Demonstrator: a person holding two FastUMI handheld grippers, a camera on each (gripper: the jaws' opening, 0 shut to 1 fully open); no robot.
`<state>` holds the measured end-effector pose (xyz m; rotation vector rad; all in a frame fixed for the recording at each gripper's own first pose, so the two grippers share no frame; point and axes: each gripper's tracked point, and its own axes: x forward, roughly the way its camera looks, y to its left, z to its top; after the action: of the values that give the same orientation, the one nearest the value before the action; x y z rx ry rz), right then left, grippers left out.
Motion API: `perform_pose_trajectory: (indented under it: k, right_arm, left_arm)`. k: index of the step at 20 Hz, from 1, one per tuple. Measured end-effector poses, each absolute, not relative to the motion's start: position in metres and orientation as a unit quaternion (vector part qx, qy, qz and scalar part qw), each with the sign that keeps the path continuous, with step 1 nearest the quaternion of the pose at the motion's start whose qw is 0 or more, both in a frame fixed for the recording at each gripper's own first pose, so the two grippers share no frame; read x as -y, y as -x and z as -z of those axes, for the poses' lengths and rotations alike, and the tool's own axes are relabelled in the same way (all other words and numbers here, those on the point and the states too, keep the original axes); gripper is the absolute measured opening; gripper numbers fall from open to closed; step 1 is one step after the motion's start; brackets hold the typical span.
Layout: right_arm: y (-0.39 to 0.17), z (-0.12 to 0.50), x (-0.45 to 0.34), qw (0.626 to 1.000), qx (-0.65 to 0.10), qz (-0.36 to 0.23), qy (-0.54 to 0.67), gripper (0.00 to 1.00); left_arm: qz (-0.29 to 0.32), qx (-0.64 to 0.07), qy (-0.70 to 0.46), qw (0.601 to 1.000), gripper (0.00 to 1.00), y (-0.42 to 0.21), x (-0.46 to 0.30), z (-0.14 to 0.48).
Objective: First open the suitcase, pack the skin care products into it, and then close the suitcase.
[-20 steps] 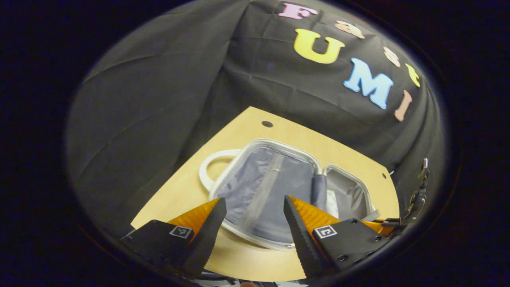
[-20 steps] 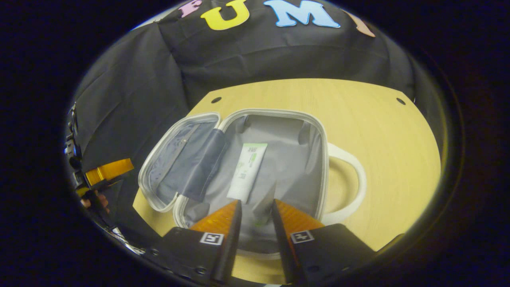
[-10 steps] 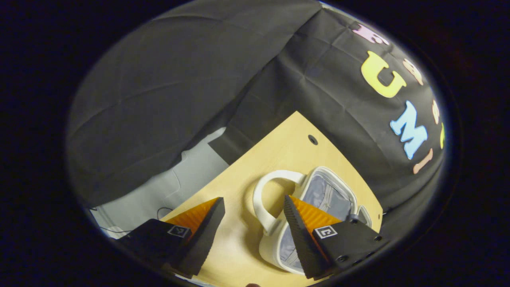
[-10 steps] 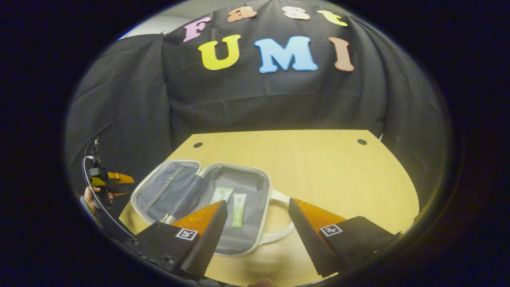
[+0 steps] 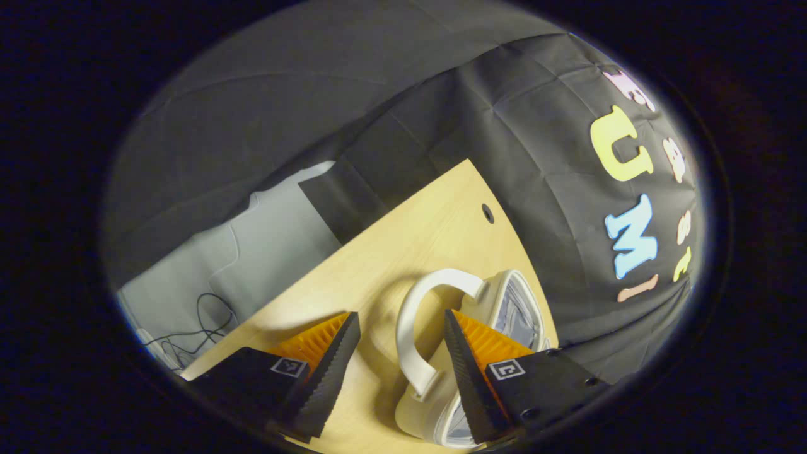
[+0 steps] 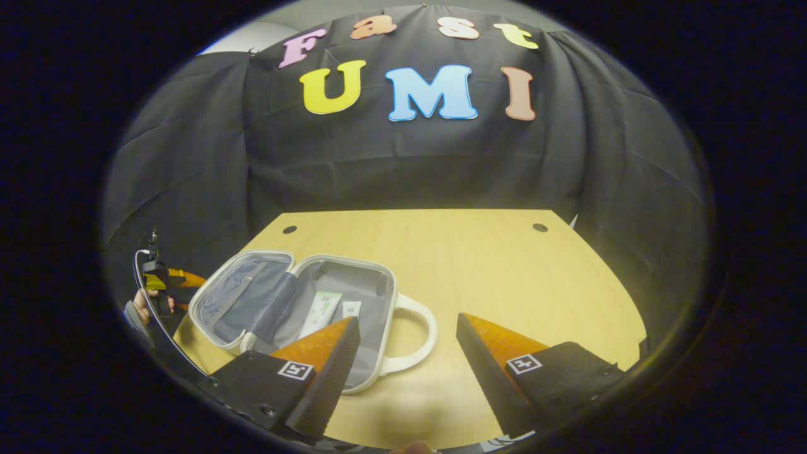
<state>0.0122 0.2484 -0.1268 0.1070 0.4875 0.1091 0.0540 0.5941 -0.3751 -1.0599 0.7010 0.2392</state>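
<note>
While the suitcase [image 6: 296, 315] lies open on the wooden table [image 6: 504, 271], at about eight o'clock in the right gripper view, its lid is folded out flat toward nine o'clock. Two skin care tubes [image 6: 320, 313] rest side by side on the grey lining of the deeper half. Its white handle [image 6: 413, 337] curves out toward three o'clock.

A second ago the right gripper [image 6: 406, 369] hung low over the case with its jaws narrow around one tube. Now it has drawn back and up, jaws wide and empty, so that tube has been dropped in.

Over the same second the left gripper [image 5: 397, 366] has swung away from the lid's interior. In its own view its jaws are wide and empty, with the handle [image 5: 416, 321] between them and the case rim [image 5: 514, 309] at four o'clock.

Packing looks finished; I judge that closing the lid comes next.

At the far nine o'clock edge of the right gripper view, a hand [image 6: 140, 304] holds the left gripper.
</note>
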Motion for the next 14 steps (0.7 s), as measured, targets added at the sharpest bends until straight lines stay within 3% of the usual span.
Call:
perform_pose_trajectory:
  k: [1,2,3,6,7,8,9,14]
  right_arm:
    - [-0.011,0.124,-0.250,0.969,-0.237,-0.054,-0.052,0.95]
    - [-0.009,0.123,-0.251,0.969,-0.235,-0.055,-0.052,0.95]
    - [-0.008,0.124,-0.253,0.969,-0.234,-0.056,-0.053,0.95]
    - [-0.003,0.122,-0.251,0.969,-0.233,-0.058,-0.054,0.95]
    - [-0.001,0.123,-0.251,0.970,-0.231,-0.057,-0.054,0.95]
    - [0.000,0.121,-0.248,0.970,-0.230,-0.054,-0.053,0.95]
    - [0.002,0.121,-0.245,0.971,-0.229,-0.053,-0.054,0.95]
    - [0.002,0.106,-0.234,0.975,-0.208,-0.047,-0.060,0.95]
  left_arm:
    - [-0.105,-0.323,0.507,0.792,0.91,-0.059,-0.590,0.377]
    - [-0.099,-0.319,0.521,0.786,0.80,-0.062,-0.585,0.377]
    - [-0.099,-0.314,0.532,0.780,0.58,-0.064,-0.585,0.378]
    - [-0.102,-0.302,0.553,0.770,0.30,-0.062,-0.587,0.381]
    - [-0.103,-0.303,0.556,0.767,0.17,-0.056,-0.588,0.379]
    - [-0.107,-0.292,0.568,0.762,0.17,-0.056,-0.595,0.371]
    - [-0.100,-0.282,0.575,0.762,0.10,-0.055,-0.591,0.366]
    - [-0.088,-0.248,0.550,0.793,0.08,-0.063,-0.579,0.304]
